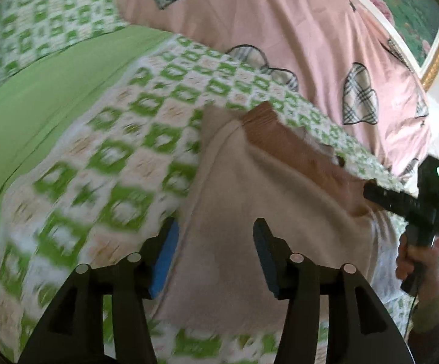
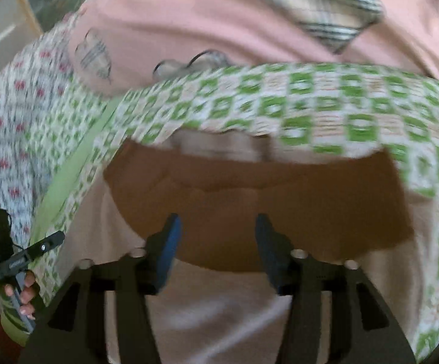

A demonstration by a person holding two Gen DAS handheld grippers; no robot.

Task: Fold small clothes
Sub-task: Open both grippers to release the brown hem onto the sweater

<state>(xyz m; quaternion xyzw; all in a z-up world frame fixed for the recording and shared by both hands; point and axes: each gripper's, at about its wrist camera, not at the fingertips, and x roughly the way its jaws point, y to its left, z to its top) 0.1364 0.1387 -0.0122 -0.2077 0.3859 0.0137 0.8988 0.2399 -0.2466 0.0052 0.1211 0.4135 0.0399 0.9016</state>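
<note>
Blue-padded fingers of the left gripper (image 1: 216, 257) stand apart low in the left wrist view, with nothing pinched between them; the pale beige garment (image 1: 249, 200) lies flat on the bed just under and ahead of them. Its left edge runs close by the left finger (image 1: 166, 257), while the right finger hangs over the cloth itself. At the garment's far end a brown band (image 1: 283, 139) crosses it, partly tucked against the green-and-white checked bedspread (image 1: 104, 157). To the right, a hand (image 1: 416, 261) holds the right gripper's handle beside the garment's far right edge.

From the right wrist view, the right gripper (image 2: 217, 248) also stands with its jaws well apart and empty. Both fingers hover over the boundary where the garment's brown band (image 2: 280, 200) meets the pale beige part (image 2: 219, 309), the brown part stretching ahead of the tips and the beige part lying beneath and behind them. Whether the tips touch the cloth cannot be told through the blur. A fold of the checked bedspread (image 2: 310, 106) overlaps the brown band's far edge. At the lower left, the left gripper (image 2: 22, 257) is seen held in a hand (image 2: 22, 297) off the garment's left side

A pink quilt with plaid hearts (image 1: 280, 30) lies heaped beyond the bedspread
</note>
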